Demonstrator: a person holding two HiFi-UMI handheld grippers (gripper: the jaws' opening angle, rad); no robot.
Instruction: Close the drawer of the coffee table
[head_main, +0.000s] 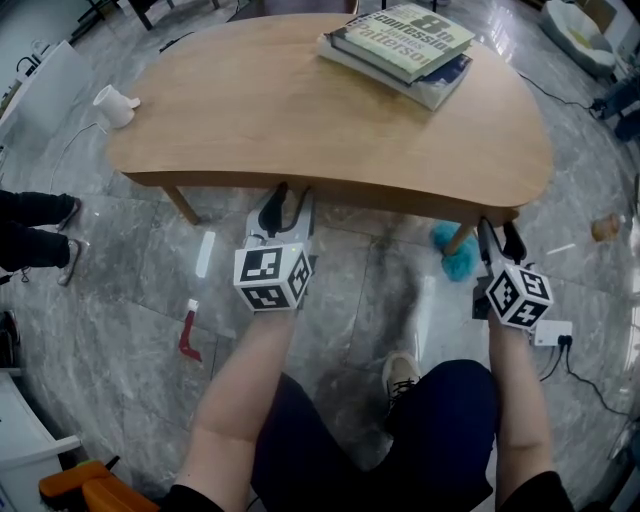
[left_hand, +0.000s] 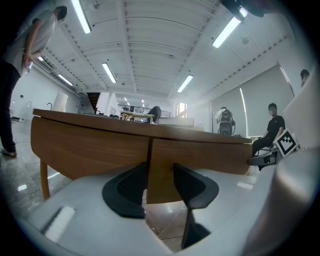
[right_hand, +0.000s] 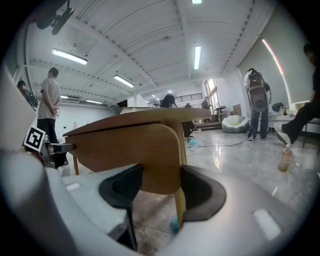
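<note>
A wooden coffee table (head_main: 300, 110) stands in front of me, its drawer front (head_main: 400, 200) a dark strip under the near edge. My left gripper (head_main: 290, 200) sits at that edge, open. In the left gripper view (left_hand: 161, 175) the left end of the drawer front (left_hand: 200, 155) and the seam beside it fill the gap between the pads. My right gripper (head_main: 499, 238) is at the table's right corner, also open. In the right gripper view (right_hand: 161, 175) the rounded right end of the drawer front (right_hand: 130, 150) lies between its pads. I cannot tell whether either touches the wood.
Books (head_main: 400, 45) lie stacked on the far right of the tabletop and a white mug (head_main: 113, 105) at its left end. On the floor are a teal fluffy thing (head_main: 455, 255), a red tool (head_main: 190, 335), a power strip (head_main: 553, 333) and a bystander's feet (head_main: 30, 230).
</note>
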